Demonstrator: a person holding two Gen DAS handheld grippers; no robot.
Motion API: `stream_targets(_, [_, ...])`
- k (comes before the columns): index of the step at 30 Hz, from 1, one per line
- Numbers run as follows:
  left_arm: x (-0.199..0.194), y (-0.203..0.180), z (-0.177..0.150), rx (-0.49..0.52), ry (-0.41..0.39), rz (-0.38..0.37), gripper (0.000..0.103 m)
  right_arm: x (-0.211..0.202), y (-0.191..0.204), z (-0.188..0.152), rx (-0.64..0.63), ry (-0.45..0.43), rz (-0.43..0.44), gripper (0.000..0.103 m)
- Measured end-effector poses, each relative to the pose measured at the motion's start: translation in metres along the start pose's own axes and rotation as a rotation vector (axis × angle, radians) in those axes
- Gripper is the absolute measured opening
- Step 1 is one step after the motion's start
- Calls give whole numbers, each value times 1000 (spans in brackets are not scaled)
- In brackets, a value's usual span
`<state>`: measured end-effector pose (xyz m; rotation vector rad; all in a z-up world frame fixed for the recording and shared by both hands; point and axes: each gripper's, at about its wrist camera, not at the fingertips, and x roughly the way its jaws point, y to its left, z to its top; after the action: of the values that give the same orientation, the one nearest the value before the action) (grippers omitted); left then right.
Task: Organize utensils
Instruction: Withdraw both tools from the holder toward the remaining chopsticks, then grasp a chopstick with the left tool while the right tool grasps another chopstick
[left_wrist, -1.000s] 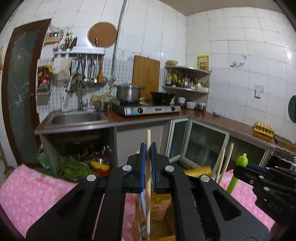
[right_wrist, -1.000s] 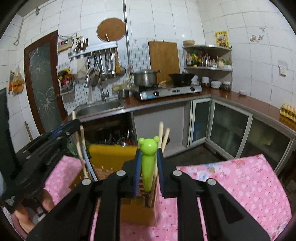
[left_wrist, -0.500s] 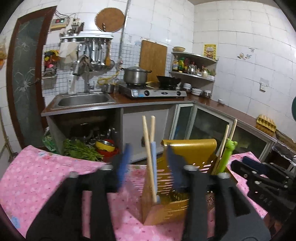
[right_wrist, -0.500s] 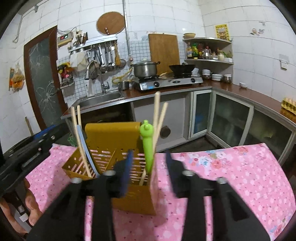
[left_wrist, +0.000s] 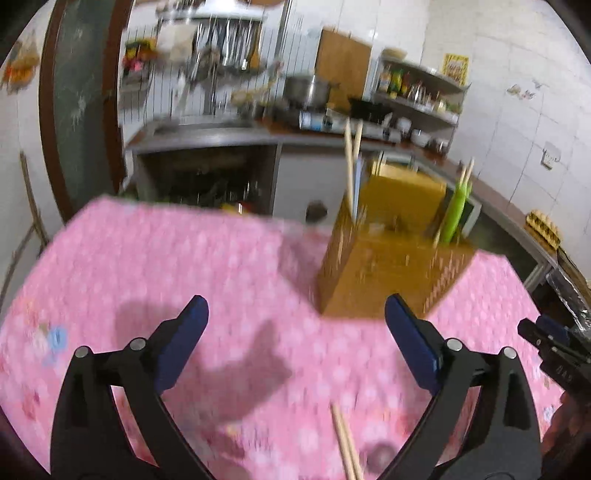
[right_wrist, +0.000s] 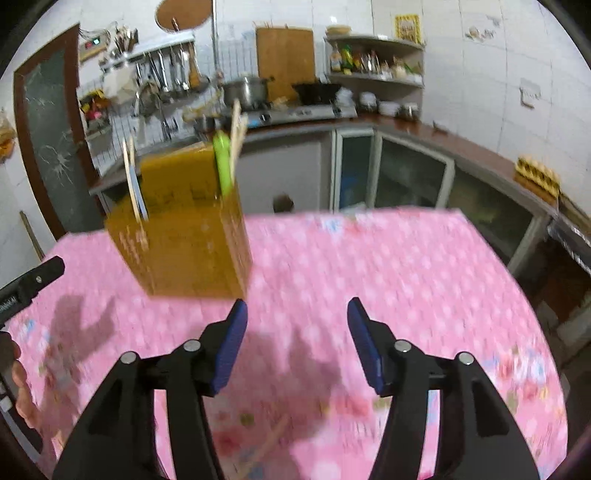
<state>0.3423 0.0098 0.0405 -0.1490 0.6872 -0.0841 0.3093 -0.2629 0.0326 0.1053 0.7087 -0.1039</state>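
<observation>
A yellow utensil holder (left_wrist: 388, 266) stands on the pink tablecloth (left_wrist: 184, 277); it also shows in the right wrist view (right_wrist: 184, 240). In it stand wooden chopsticks (left_wrist: 349, 166) with a blue utensil, and a green utensil (left_wrist: 456, 214) with more chopsticks; the green one shows in the right wrist view (right_wrist: 222, 166). My left gripper (left_wrist: 295, 314) is open and empty, back from the holder. My right gripper (right_wrist: 295, 314) is open and empty, to the holder's right. Loose wooden chopsticks (left_wrist: 345, 446) lie on the cloth below the left gripper. Both views are motion-blurred.
Behind the table are the kitchen counter (right_wrist: 406, 125), a sink (left_wrist: 199, 127), a stove with a pot (right_wrist: 247, 90) and cabinet doors (right_wrist: 406, 177). An egg tray (right_wrist: 537, 175) sits on the counter at right. The table's far edge lies just past the holder.
Both grippers let go of their utensils, opened wide and pulled back and up from the holder. The chopstick and the green utensil now stand in the holder.
</observation>
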Motion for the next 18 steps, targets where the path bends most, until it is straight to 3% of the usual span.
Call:
stream_targets(4, [9,-1,-30,9,103,22,93,8,-5,-40,31,77,-13,56])
stream_targets(9, [16,-8,-60,35,167,27,93,17,5,-71,10,117,-13,56])
stream_targets(18, [38,-14,-90,79,240,37,93,30,11,-92,0,166,-48,56])
